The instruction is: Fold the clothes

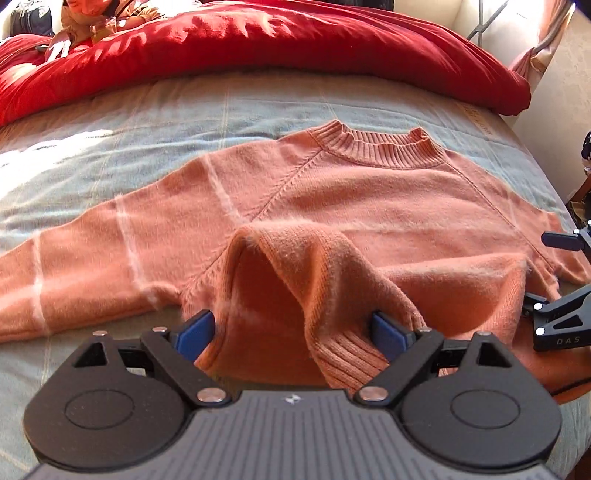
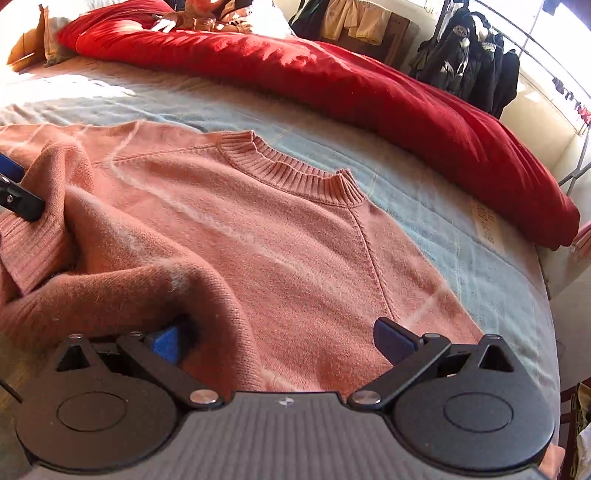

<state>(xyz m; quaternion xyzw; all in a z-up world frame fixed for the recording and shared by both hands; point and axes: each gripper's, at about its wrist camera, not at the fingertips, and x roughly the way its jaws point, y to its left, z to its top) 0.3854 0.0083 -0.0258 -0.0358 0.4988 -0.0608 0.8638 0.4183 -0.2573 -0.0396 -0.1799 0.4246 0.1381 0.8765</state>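
A salmon-pink knit sweater (image 1: 369, 199) (image 2: 258, 229) lies front up on the pale blue bed sheet (image 1: 147, 122), with its ribbed collar (image 1: 384, 147) at the far side and one sleeve (image 1: 74, 258) stretched out to the left. My left gripper (image 1: 291, 325) stands wide open. The ribbed hem (image 1: 347, 354) rises in a hump between its blue pads and drapes over the right one. My right gripper (image 2: 279, 336) is also wide open over the sweater's lower part. A fold of fabric (image 2: 155, 280) covers its left pad (image 2: 168, 343). The two grippers are side by side.
A thick red duvet (image 1: 258, 44) (image 2: 369, 96) is bunched across the far half of the bed. Beyond it lies a person in brown clothing (image 1: 92, 18). Dark jackets hang on a rack (image 2: 469, 55) at the back right. The bed's edge (image 2: 546, 280) drops off on the right.
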